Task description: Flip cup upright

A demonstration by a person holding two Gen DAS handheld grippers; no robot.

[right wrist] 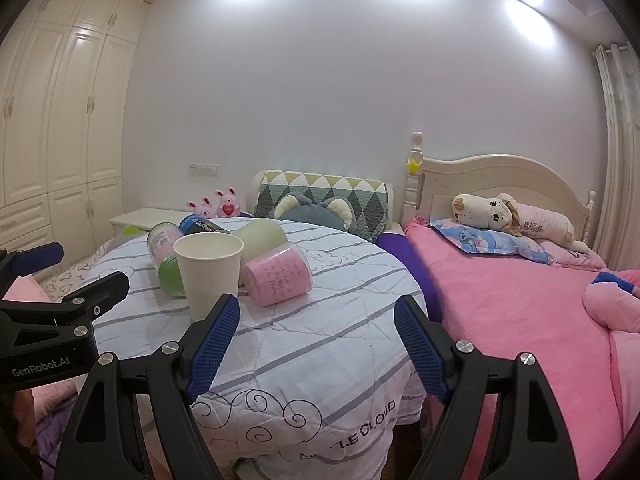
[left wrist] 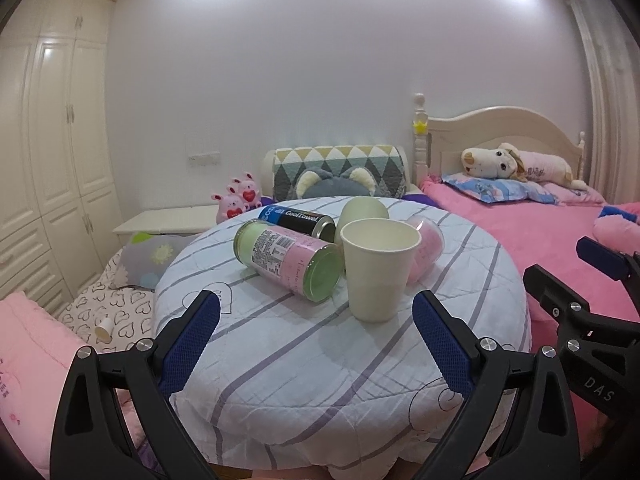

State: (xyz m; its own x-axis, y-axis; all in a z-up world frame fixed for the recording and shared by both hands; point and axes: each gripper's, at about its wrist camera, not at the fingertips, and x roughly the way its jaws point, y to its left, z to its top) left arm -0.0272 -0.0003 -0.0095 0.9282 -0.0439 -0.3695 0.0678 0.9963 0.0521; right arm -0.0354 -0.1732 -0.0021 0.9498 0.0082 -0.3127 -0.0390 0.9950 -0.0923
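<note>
This is a home bedroom, and a child's by the look of it. A cream wooden bed with a curved headboard carries a pink blanket, a cartoon-print pillow and a plush dog. Tall cream wardrobe doors fill the left wall, with a white bedside stand below. Small pink toy rabbits sit near a triangle-patterned quilted cushion and a grey eared pillow. A pale curtain hangs at the right. In the middle stands a round counter under a striped, cloud-printed quilt cover.
</note>
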